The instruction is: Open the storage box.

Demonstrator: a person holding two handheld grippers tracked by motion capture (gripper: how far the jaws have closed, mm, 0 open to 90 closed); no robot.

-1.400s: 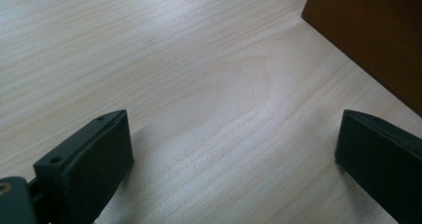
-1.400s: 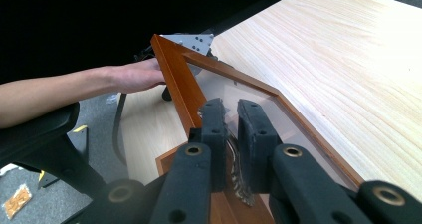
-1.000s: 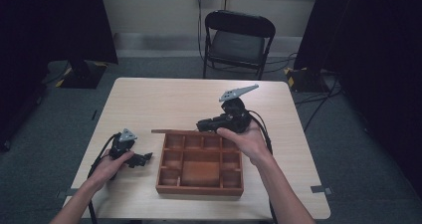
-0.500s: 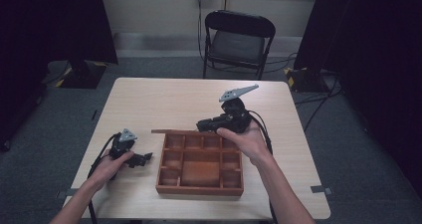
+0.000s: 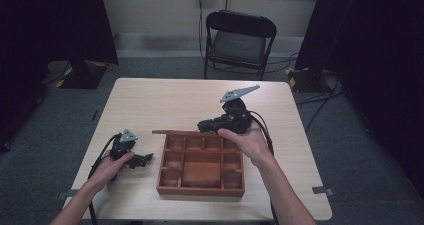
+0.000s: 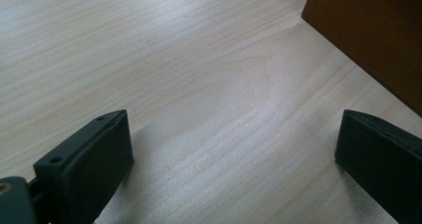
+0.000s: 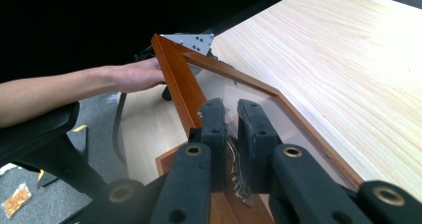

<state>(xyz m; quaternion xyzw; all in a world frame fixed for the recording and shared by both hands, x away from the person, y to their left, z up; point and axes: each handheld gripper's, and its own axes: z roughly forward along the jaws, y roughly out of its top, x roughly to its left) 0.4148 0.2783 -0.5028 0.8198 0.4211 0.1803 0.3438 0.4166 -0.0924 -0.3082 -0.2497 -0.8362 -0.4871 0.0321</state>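
Note:
A brown wooden box (image 5: 200, 189) with several compartments sits on the table's near half. Its hinged lid (image 5: 172, 132), a wooden frame around a clear pane, is lifted off the box and appears edge-on as a thin strip in the high view. My right gripper (image 5: 202, 126) holds the lid at the box's far edge. In the right gripper view the jaws (image 7: 232, 119) are shut on the lid (image 7: 174, 79). My left gripper (image 5: 148, 158) rests on the table left of the box, open, with nothing between its jaws (image 6: 234, 154). The box wall (image 6: 368, 35) stands just beyond them.
The light wooden table (image 5: 165, 100) has bare room on its far half. A black folding chair (image 5: 237, 40) stands behind the table. The person's left hand (image 7: 129, 77) and the left gripper's grey plate (image 7: 191, 42) lie beyond the lid in the right gripper view.

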